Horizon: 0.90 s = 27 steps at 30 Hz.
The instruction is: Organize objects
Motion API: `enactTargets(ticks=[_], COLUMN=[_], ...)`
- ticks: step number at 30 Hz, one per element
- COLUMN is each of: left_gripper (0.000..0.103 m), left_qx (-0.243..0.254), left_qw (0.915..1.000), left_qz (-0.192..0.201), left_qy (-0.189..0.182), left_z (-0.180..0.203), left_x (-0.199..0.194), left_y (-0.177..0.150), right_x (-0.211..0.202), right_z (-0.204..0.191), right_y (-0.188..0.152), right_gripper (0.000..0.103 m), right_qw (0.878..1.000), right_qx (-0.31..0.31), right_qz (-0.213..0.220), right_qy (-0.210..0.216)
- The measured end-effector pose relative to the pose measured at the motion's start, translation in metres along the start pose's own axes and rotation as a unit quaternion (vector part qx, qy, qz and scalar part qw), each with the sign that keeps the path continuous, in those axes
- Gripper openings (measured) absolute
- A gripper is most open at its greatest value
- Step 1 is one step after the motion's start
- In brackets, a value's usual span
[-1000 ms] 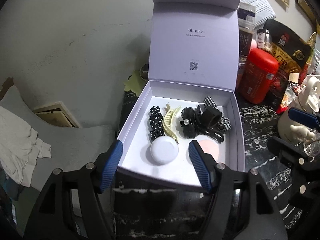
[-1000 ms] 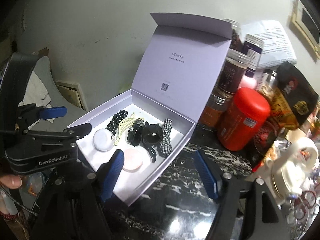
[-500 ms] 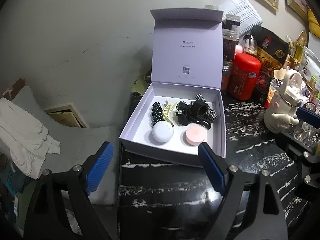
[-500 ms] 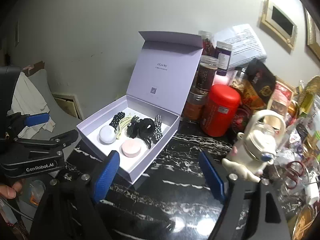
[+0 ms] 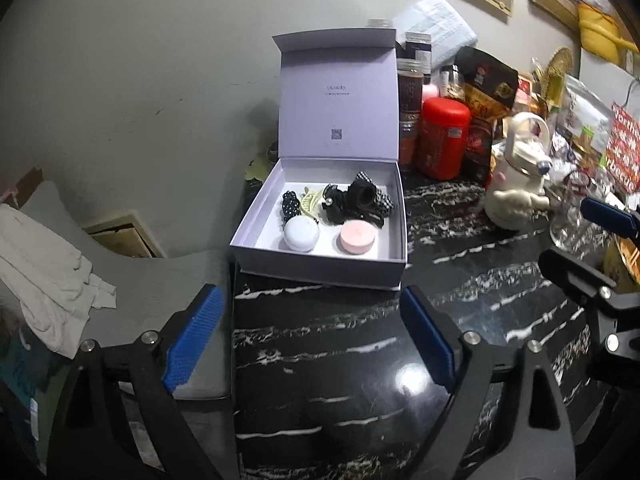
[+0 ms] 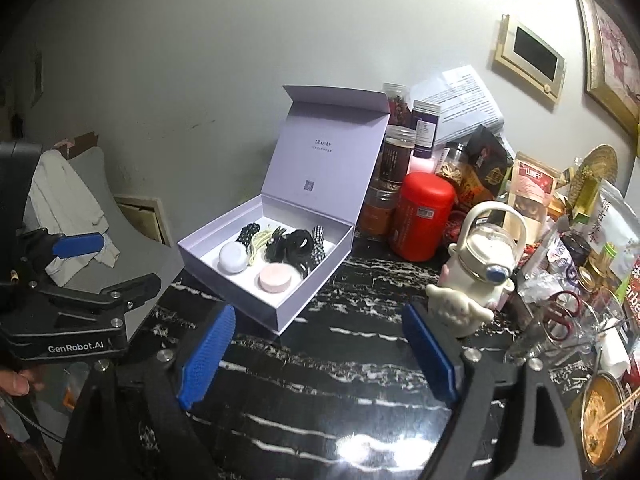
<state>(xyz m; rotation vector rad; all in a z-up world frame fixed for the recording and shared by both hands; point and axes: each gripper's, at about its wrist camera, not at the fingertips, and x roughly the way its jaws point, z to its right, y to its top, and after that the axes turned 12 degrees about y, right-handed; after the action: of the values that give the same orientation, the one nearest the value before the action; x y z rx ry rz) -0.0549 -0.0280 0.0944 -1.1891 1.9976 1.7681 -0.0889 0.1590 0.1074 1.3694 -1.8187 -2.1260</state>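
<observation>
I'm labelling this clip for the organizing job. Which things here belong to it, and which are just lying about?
Belongs to the job:
- lilac box, lid up
- white round case
- pink round case
- hair clips and ties

Lying about:
- red canister
- white kettle
- snack bags
- jars

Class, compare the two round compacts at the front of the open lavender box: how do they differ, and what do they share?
The white compact is pale white with a domed top; the pink compact is salmon pink with a flatter top. The white one lies toward the box's left wall, touching the cream hair clip; the pink one lies toward the right, in front of the black hair ties. Both are round, closed, and lie flat inside the box.
</observation>
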Motion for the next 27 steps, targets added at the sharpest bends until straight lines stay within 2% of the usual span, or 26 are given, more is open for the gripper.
enactTargets(ticks=[7, 15, 27], left_gripper=[0.090, 0.090, 0.090], left_qx=[0.013, 0.023, 0.026], left_qw=[0.9999, 0.9997, 0.9996], left_qz=[-0.003, 0.010, 0.010], left_qy=[-0.005, -0.007, -0.010], left_z=[0.001, 0.002, 0.000], left_x=[-0.010, -0.025, -0.032], left_y=[-0.013, -0.026, -0.033], right_x=[-0.013, -0.018, -0.027], right_z=[-0.002, -0.009, -0.014], right_y=[-0.014, -0.024, -0.030], right_gripper=[0.087, 0.087, 0.087], right_qw=[1.000, 1.000, 1.000], right_qx=[0.029, 0.026, 0.017], right_qz=[0.006, -0.005, -0.008], right_qy=[0.001, -0.003, -0.006])
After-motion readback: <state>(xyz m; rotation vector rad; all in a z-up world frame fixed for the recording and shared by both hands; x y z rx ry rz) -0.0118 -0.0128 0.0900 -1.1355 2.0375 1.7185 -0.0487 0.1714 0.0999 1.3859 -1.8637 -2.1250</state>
